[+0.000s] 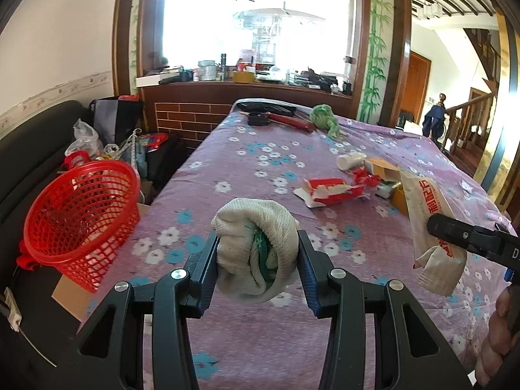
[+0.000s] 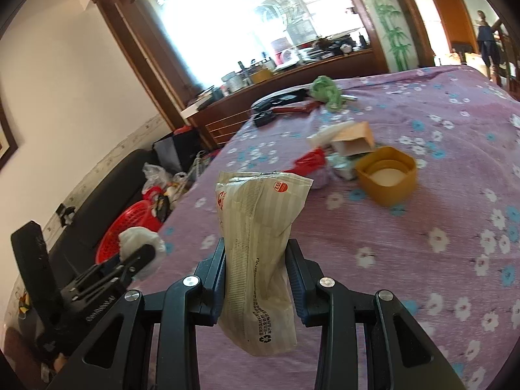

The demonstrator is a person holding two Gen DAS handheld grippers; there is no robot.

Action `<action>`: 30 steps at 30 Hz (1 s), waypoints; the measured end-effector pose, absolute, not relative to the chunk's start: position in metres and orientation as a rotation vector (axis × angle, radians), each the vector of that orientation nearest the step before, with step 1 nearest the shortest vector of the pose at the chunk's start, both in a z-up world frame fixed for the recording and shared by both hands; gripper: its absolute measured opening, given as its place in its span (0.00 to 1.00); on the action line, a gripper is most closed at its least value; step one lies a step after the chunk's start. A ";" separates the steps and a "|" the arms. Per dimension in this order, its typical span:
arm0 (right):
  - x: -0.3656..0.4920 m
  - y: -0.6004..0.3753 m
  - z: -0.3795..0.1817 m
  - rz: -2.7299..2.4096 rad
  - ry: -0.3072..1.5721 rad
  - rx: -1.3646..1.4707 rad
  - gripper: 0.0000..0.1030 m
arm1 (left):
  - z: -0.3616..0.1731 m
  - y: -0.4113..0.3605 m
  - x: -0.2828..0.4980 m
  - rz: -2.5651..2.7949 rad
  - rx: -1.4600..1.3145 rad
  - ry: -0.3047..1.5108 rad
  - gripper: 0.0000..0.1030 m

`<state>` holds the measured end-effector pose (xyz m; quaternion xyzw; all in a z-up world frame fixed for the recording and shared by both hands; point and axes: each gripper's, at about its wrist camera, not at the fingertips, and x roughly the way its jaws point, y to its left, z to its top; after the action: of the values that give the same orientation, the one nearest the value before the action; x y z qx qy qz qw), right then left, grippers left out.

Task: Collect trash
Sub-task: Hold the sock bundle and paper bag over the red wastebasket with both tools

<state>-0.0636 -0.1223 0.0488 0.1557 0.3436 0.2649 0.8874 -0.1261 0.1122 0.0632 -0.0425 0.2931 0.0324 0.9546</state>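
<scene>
My left gripper (image 1: 256,253) is shut on a balled white glove (image 1: 256,243) with green inside, held above the purple flowered tablecloth (image 1: 247,169). A red mesh basket (image 1: 81,214) stands tilted at the table's left edge. My right gripper (image 2: 256,266) is shut on a beige printed wrapper bag (image 2: 260,243), held upright above the cloth. The bag also shows in the left wrist view (image 1: 432,227), and the glove in the right wrist view (image 2: 143,247). Loose trash lies mid-table: a red-white torn packet (image 1: 331,191), a white bottle (image 1: 351,161), an orange lid (image 2: 386,175), a small carton (image 2: 354,139).
A green crumpled cloth (image 1: 325,118), a red tool (image 1: 292,122) and dark items lie at the table's far end. A black sofa (image 1: 32,149) with bags stands left of the table. A cluttered counter (image 1: 247,76) is behind; stairs at right.
</scene>
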 end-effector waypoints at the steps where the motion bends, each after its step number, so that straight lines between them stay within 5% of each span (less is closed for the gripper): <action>1: -0.064 -0.116 0.051 0.563 0.717 0.316 0.36 | 0.065 0.116 -0.128 0.072 -0.088 0.591 0.42; 30: -0.027 0.070 0.099 0.855 0.813 0.161 0.36 | 0.089 0.296 -0.145 0.330 -0.235 0.523 0.42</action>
<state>-0.0273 0.0701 0.0993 0.0758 0.3828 0.4028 0.8279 -0.1455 0.2958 0.0894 -0.1155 0.2566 0.1618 0.9458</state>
